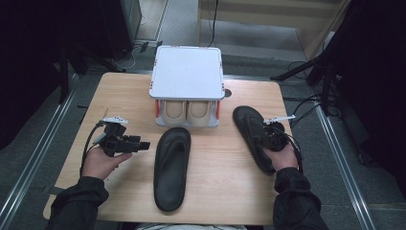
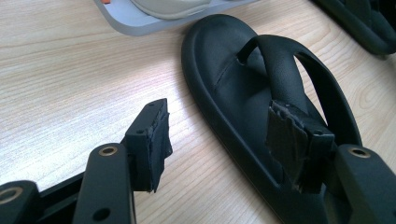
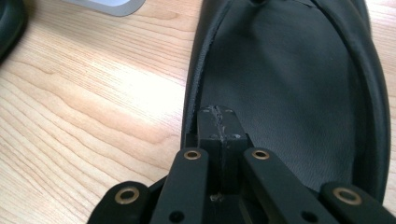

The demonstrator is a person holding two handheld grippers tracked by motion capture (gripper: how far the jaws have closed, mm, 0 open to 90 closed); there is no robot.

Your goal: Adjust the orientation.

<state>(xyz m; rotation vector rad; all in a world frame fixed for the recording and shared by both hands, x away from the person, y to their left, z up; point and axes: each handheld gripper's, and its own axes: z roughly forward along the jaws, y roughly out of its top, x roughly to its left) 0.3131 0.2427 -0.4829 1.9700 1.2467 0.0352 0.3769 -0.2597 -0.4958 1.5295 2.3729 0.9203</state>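
Sandals, two black thong ones, sit on a light wood counter (image 1: 119, 91) in front of a little white shoe rack (image 1: 187, 72) that's parked at the middle of the far edge. The rack has a flat white top with orange bits at the corners, and a pair of beige shoes (image 1: 187, 111) is tucked in the slot underneath, toes pointing toward the near edge. One sandal (image 1: 171, 165) lies sole-down in the middle of the counter, running lengthwise from just in front of the rack toward the near edge. The other sandal (image 1: 251, 132) is over by the right edge, angled a bit. The right claw (image 1: 268, 135) sits right over that sandal's footbed, and in the right gripper view its jaws are pressed together with nothing between them, tips hovering over or maybe touching the black insole, can't tell which. The left claw (image 1: 141, 144) is held low near the left edge, pointing across at the middle sandal, jaws spread wide. From the left gripper view one pad (image 2: 156, 140) is over bare wood and the other is in front of the sandal's strap, not gripping anything.
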